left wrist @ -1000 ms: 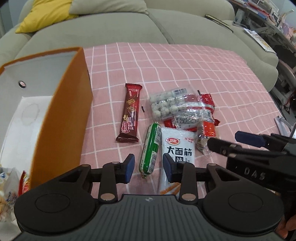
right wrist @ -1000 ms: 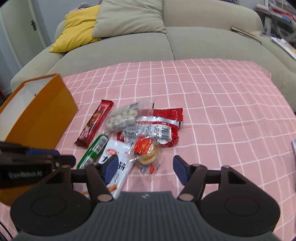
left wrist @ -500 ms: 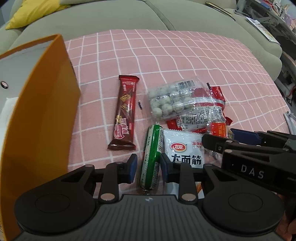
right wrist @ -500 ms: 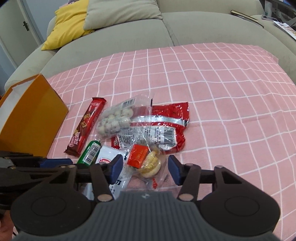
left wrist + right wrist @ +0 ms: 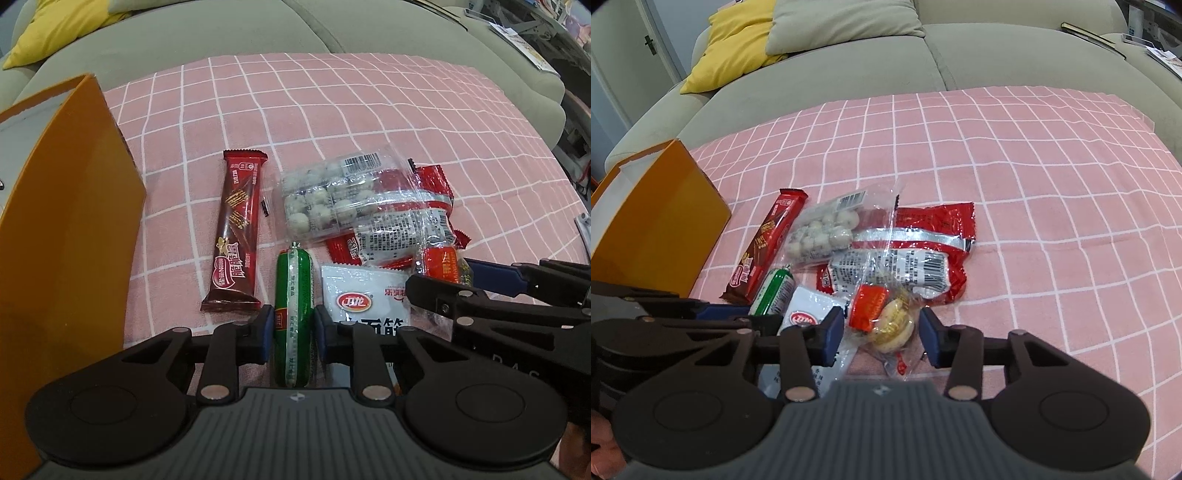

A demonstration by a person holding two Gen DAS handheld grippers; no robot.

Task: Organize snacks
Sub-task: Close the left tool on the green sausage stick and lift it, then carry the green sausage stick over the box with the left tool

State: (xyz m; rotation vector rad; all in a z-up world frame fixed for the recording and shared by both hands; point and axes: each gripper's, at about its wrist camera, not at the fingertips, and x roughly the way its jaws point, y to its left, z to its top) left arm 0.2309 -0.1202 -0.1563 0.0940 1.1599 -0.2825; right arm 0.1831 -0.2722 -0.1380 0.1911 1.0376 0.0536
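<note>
Both grippers are down over the little heap of snacks on the pink checked cloth [image 5: 332,110] that covers the table. The left gripper [image 5: 293,328] has its jaws either side of the green sausage stick [image 5: 293,295], which lies flat with its far end toward the sofa [image 5: 997,55]; the jaws have just been closing, and the blue pads look to be right at the wrapper, though I can't quite tell whether they press it yet. The right gripper [image 5: 882,332] straddles the small clear packet with a yellow cake and red label [image 5: 886,317]; its jaws have also been closing, but gaps show on both sides, so nothing is gripped there. Between the two lies the white pouch with the red logo [image 5: 365,299], partly under the tools. Farther out sit the clear bag of pale round sweets [image 5: 332,199] overlapping the red foil packet [image 5: 934,229], and the long brown-red wafer bar [image 5: 236,236] lies alone to the left. The orange box [image 5: 66,229] stands just beyond that bar, at the cloth's left edge.
</note>
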